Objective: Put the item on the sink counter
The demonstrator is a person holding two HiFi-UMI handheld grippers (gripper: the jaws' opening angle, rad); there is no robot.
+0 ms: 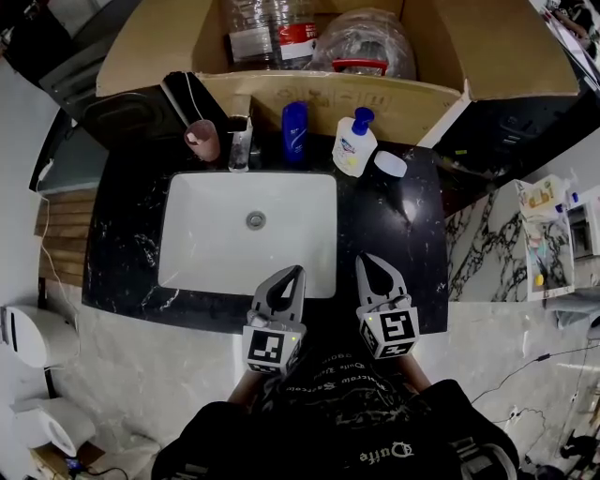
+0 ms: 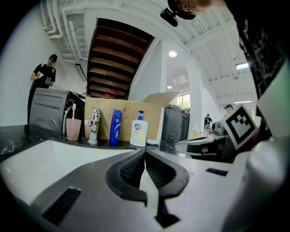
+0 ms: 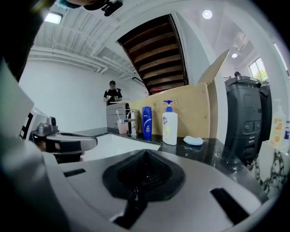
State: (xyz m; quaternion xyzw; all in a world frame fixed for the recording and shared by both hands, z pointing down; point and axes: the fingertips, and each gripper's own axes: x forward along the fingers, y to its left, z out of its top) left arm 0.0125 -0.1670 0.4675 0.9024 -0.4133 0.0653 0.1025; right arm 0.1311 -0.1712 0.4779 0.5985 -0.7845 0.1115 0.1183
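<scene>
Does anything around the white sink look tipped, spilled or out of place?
Nothing is tipped or spilled. The pink cup, blue bottle and white pump bottle stand upright behind the white rectangular sink. Only the large open cardboard box behind them looks unusual here.

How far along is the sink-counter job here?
Done: pink cup, blue bottle, pump bottle and a small white item stand behind the sink on the counter. In hand: nothing; left gripper and right gripper are shut, empty, near the front edge. Left: perhaps the plastic bottles in the cardboard box; unclear.
</scene>
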